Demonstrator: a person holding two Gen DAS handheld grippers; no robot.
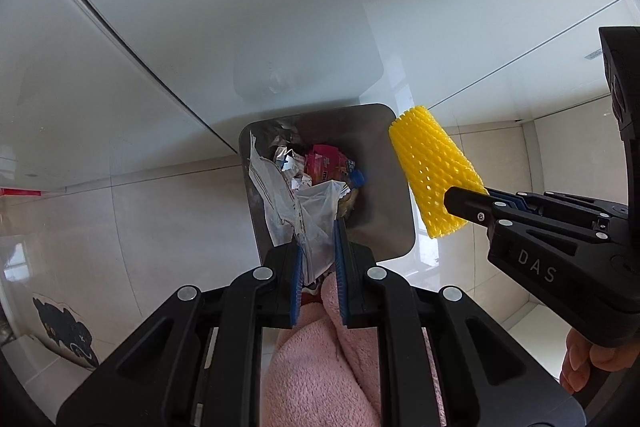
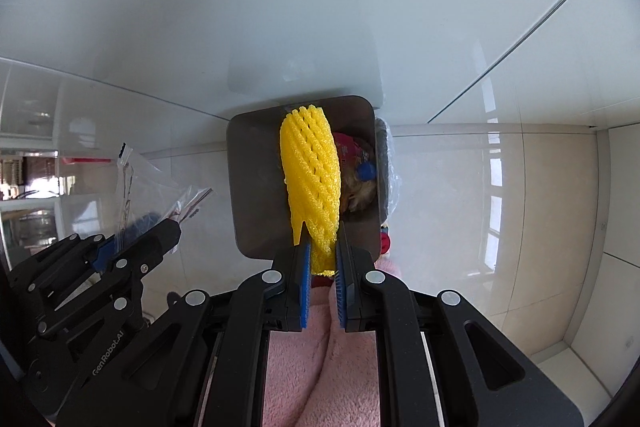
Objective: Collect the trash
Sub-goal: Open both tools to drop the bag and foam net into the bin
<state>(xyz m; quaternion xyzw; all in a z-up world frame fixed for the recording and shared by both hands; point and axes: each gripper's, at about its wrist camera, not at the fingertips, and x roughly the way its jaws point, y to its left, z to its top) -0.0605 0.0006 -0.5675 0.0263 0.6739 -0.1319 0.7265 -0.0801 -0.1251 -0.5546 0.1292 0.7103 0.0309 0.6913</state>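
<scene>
A grey square trash bin (image 1: 384, 195) stands on the tiled floor against a white wall, with wrappers and crumpled paper inside. My left gripper (image 1: 318, 251) is shut on a clear plastic bag (image 1: 316, 215) and holds it above the bin's near rim. My right gripper (image 2: 323, 259) is shut on a yellow foam fruit net (image 2: 312, 171) and holds it over the bin (image 2: 256, 187). The net (image 1: 434, 171) also shows in the left wrist view, right of the bin. The left gripper (image 2: 176, 223) with its bag (image 2: 140, 183) shows left of the bin in the right wrist view.
A white wall (image 1: 240, 7) rises behind the bin. Beige glossy floor tiles (image 1: 160, 227) surround it. Pink fuzzy slippers (image 1: 320, 359) show under the grippers. A black patterned mat (image 1: 68, 331) lies at the lower left.
</scene>
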